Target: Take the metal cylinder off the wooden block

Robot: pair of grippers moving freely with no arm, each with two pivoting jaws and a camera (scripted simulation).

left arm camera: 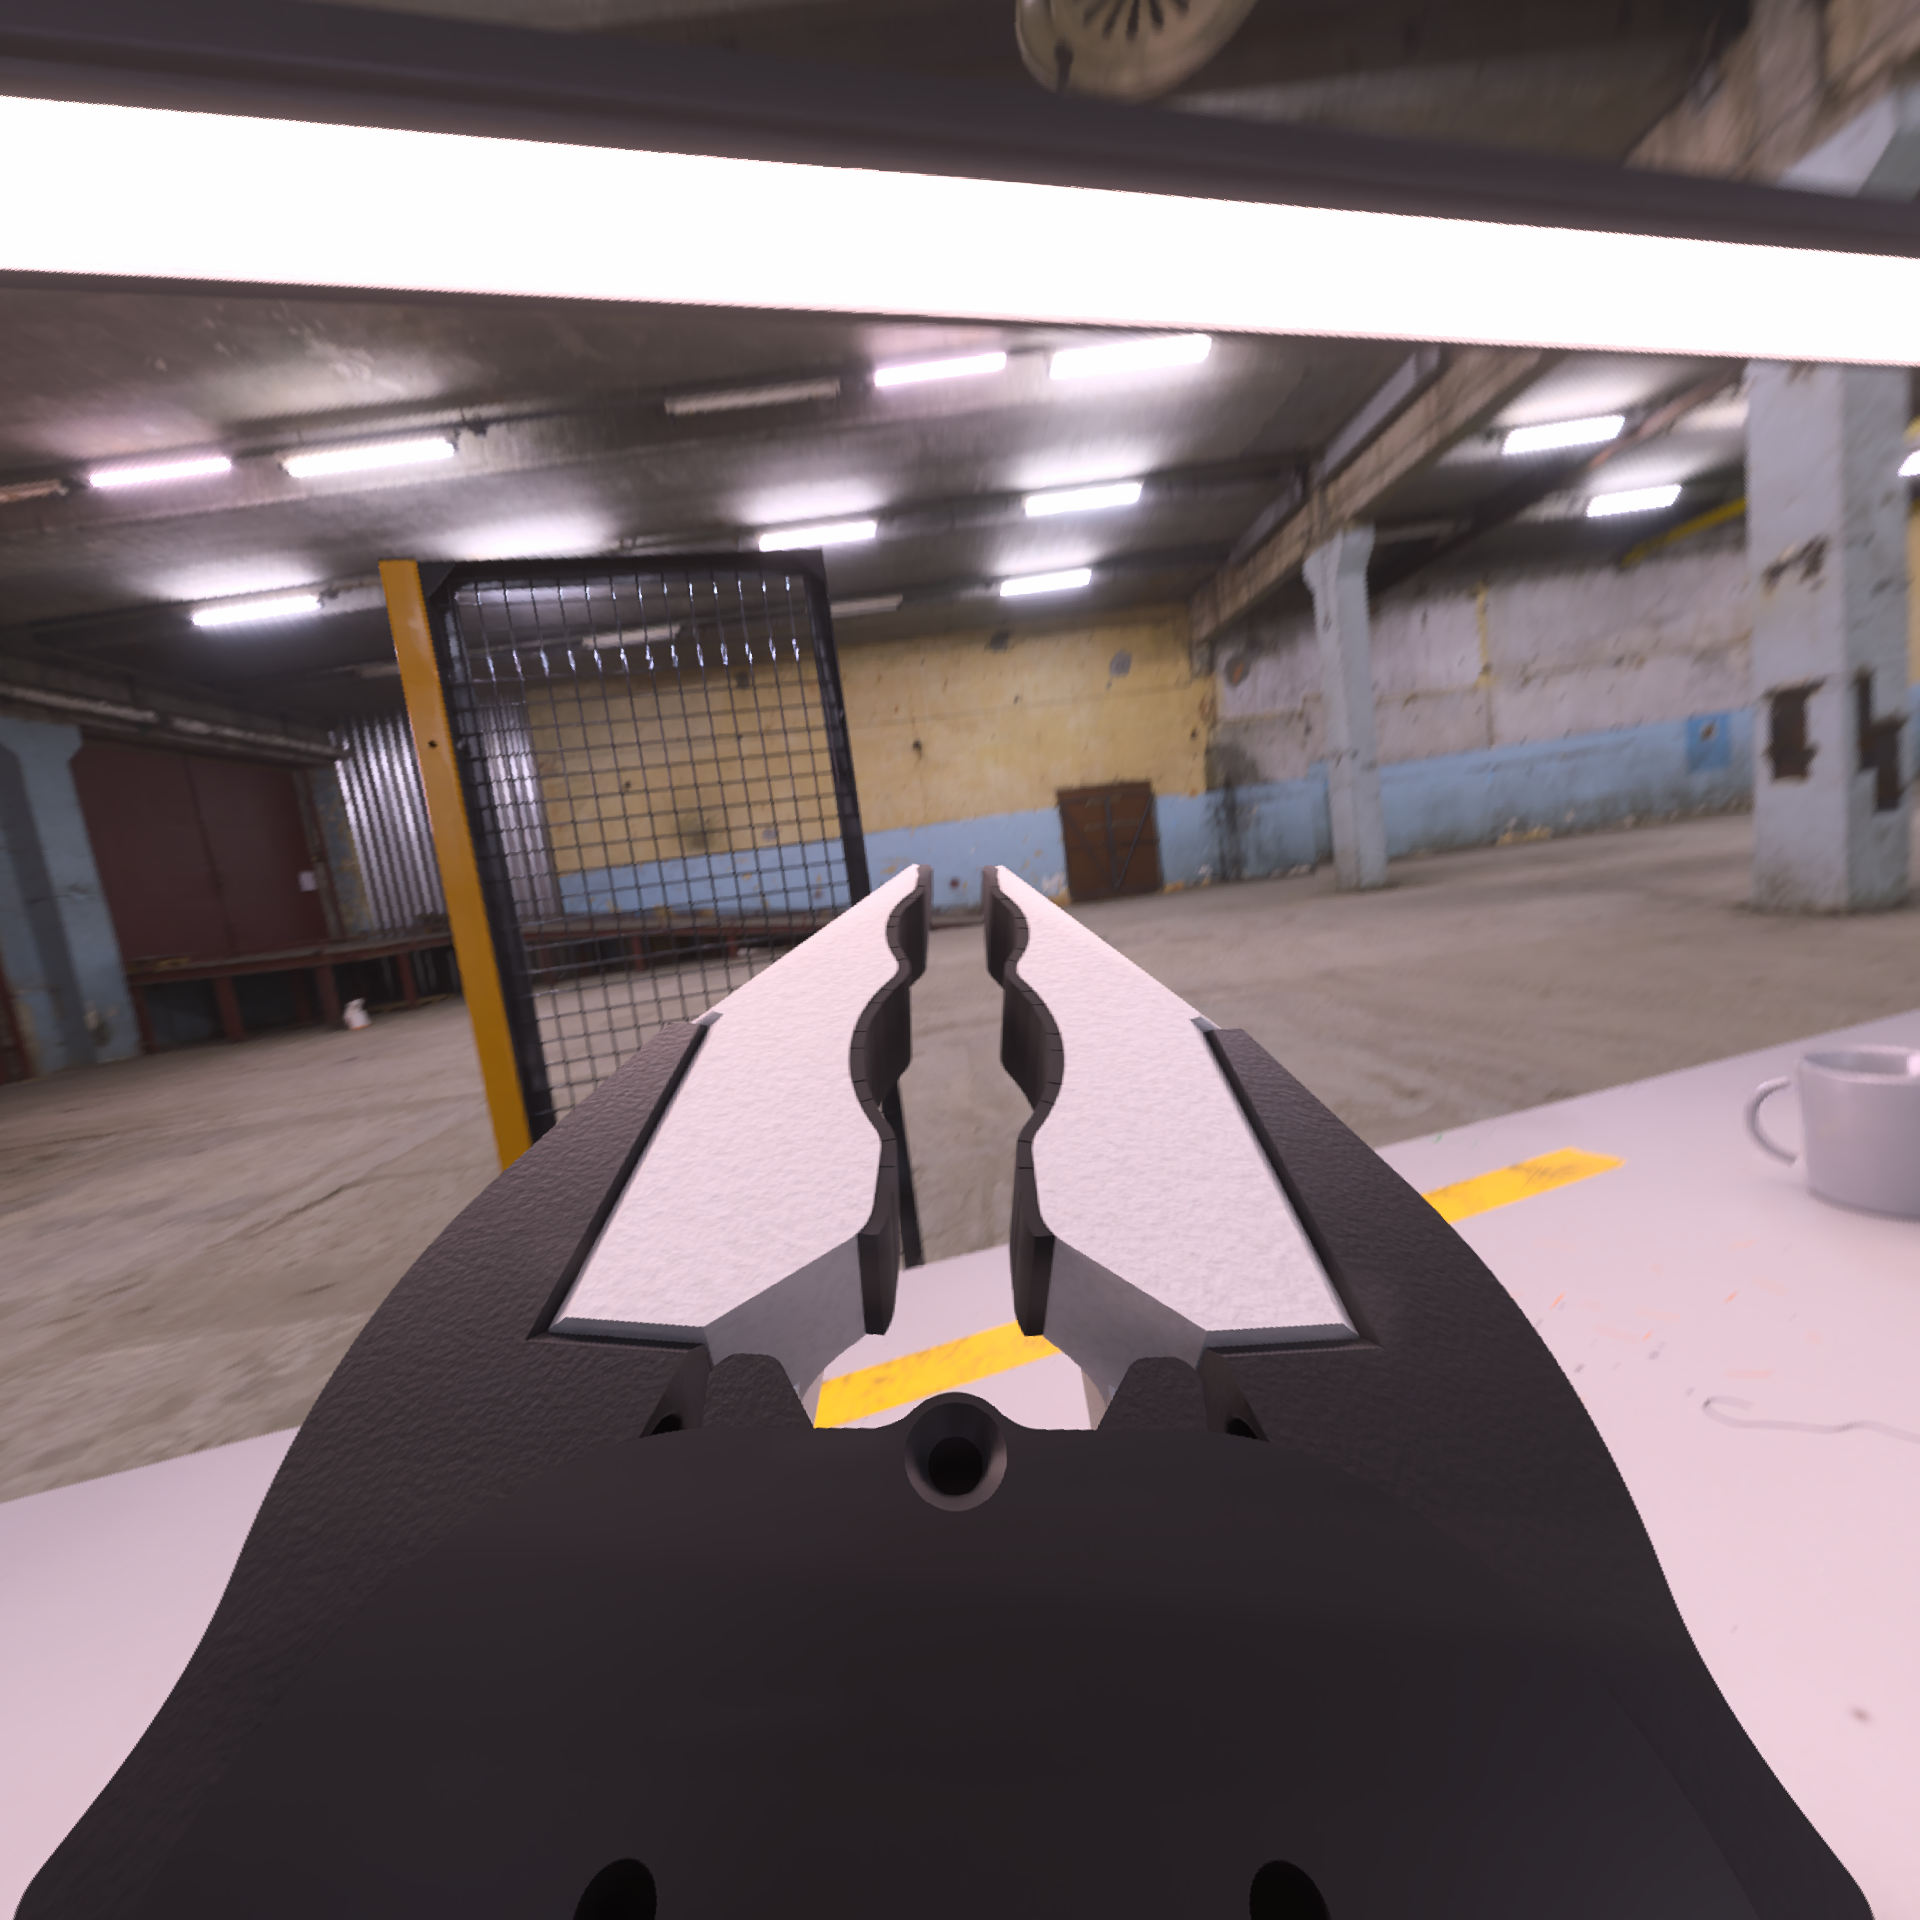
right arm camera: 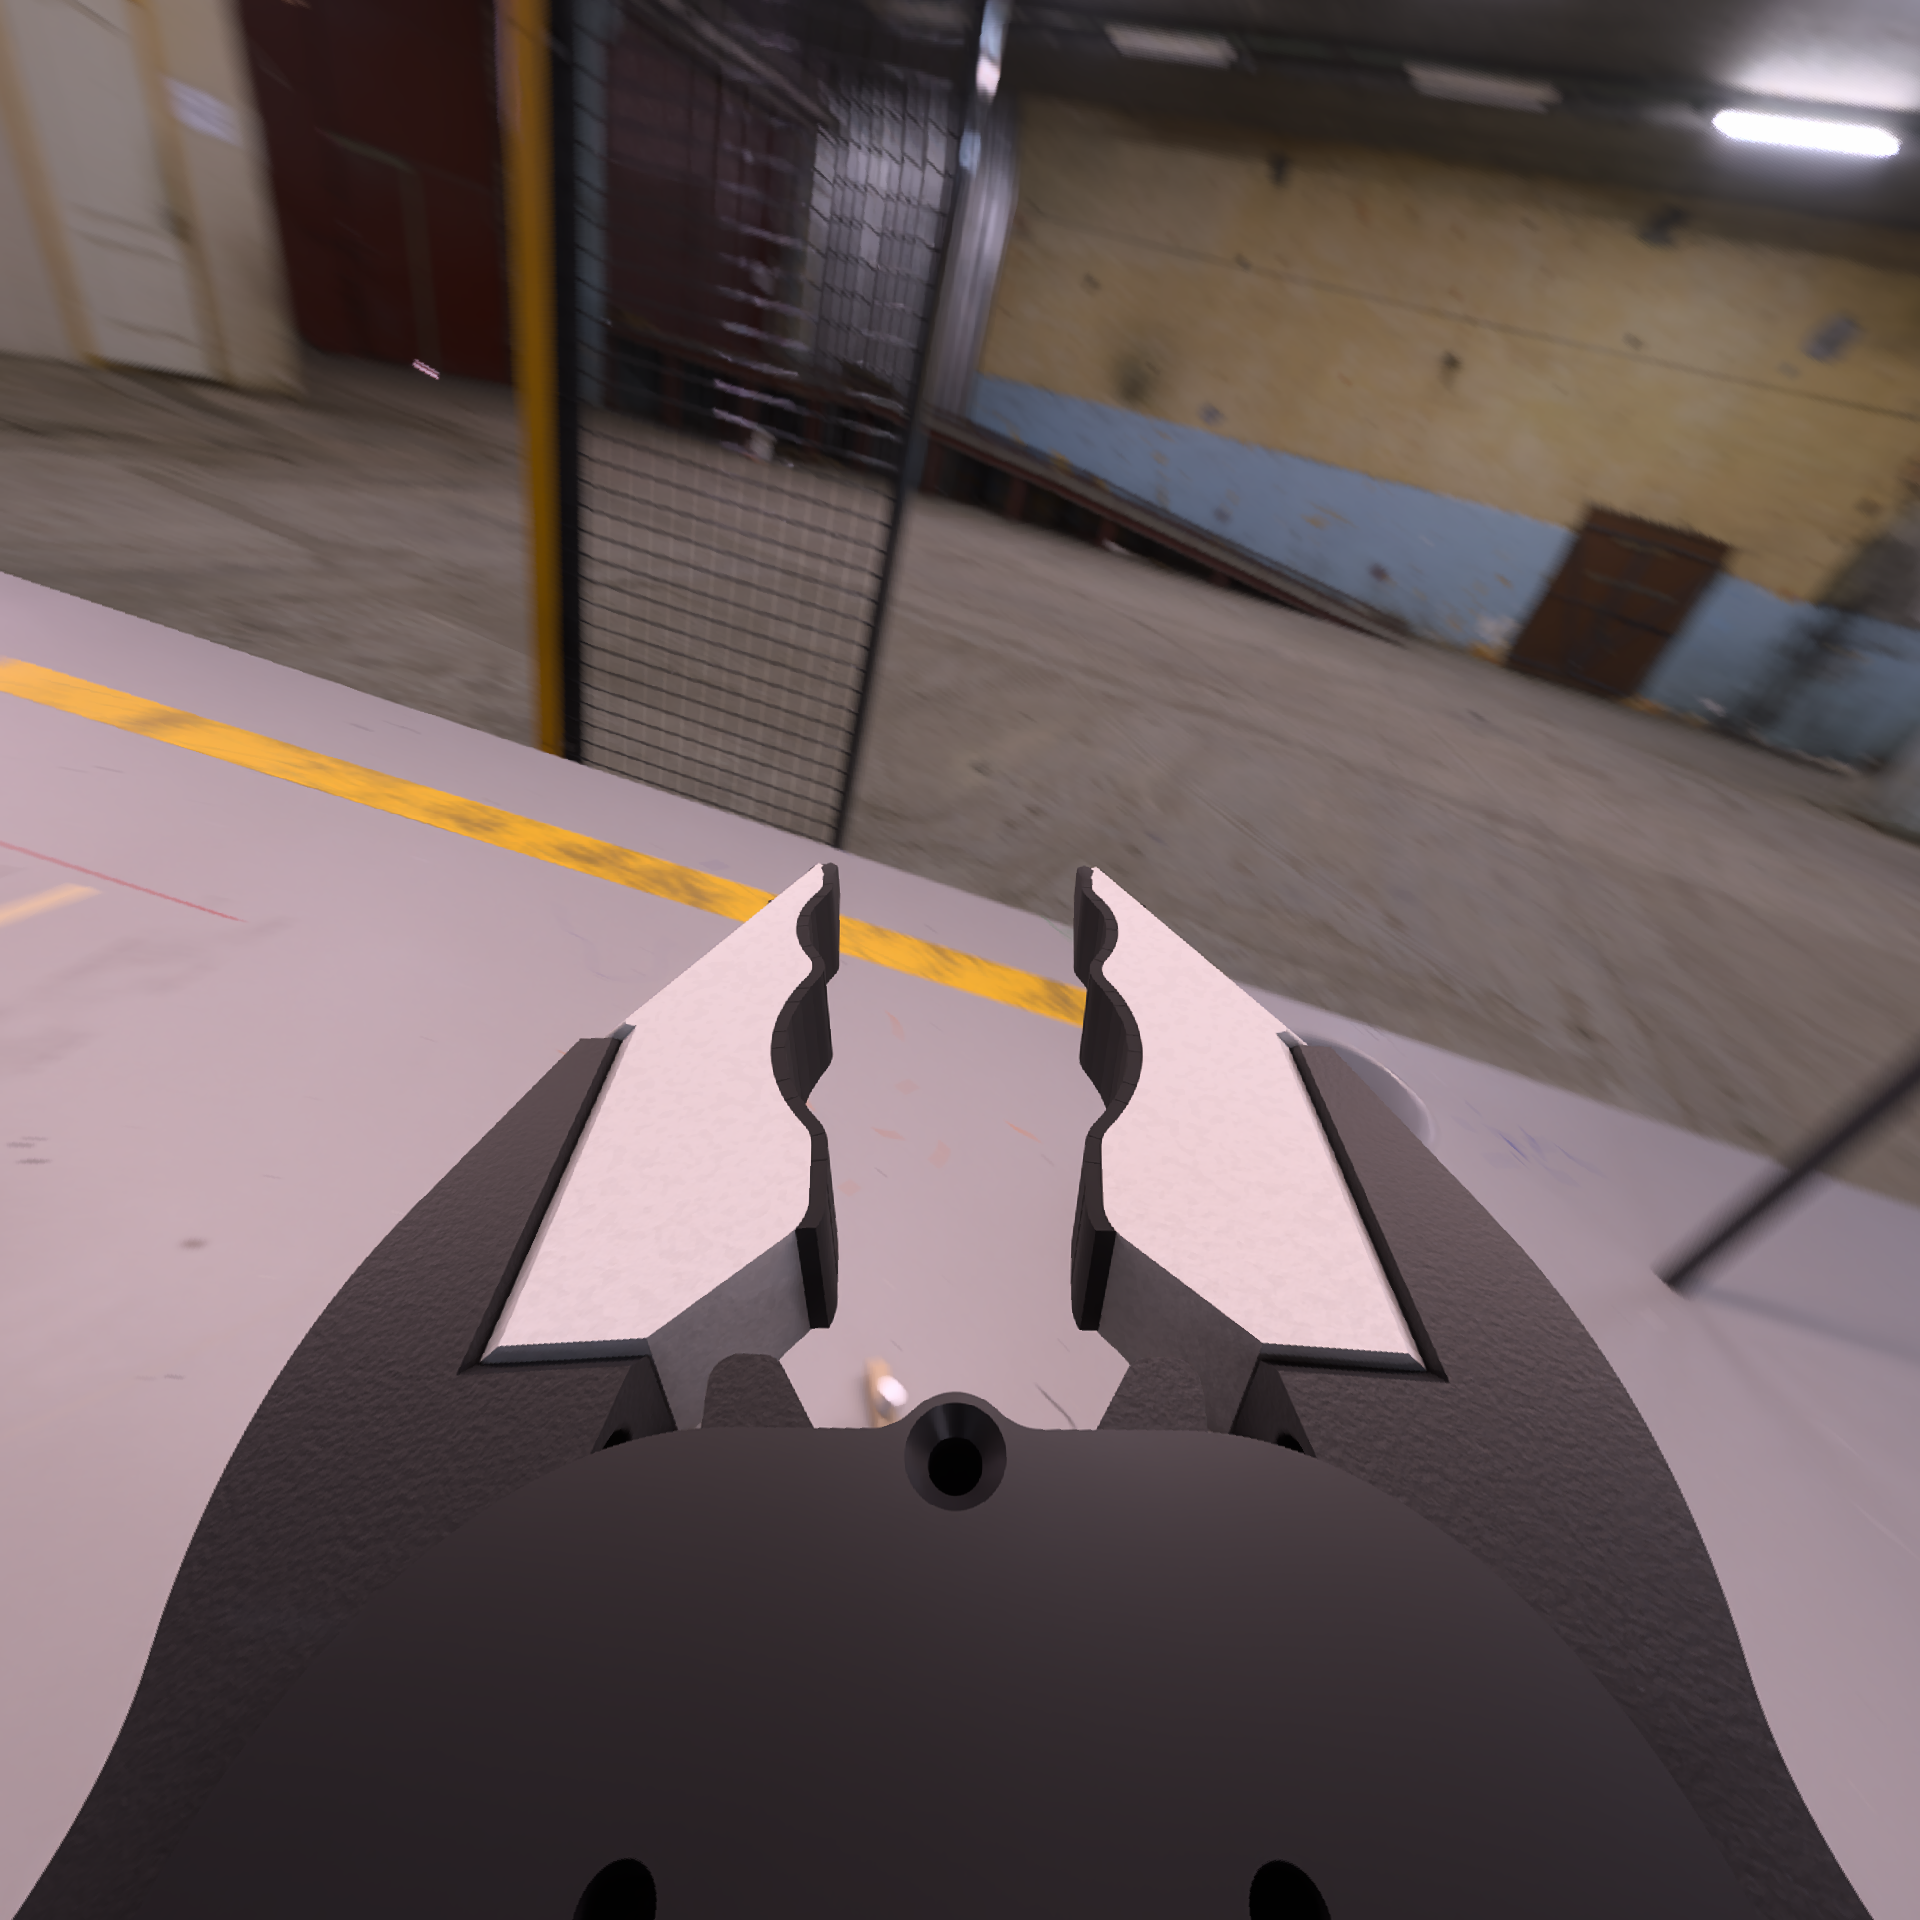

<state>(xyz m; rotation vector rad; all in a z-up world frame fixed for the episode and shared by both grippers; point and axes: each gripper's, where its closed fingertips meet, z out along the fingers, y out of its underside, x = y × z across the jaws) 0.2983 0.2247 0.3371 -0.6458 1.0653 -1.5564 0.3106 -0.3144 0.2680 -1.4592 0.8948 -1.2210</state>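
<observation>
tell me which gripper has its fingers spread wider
The right gripper: a broad gap shows table between its fingers. The left gripper has only a narrow slit.

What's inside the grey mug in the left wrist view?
Only the grey mug's rim and a strip of pale inner wall show; its depths are hidden by the low angle and the picture's edge. It stands on the table.

Matt pale bench (left arm camera: pixel 1558 1558) bears a worn yellow painted stripe (right arm camera: pixel 416 795); at 3 o'clock stands a smooth, dull grey mug (left arm camera: pixel 1860 1127).
</observation>
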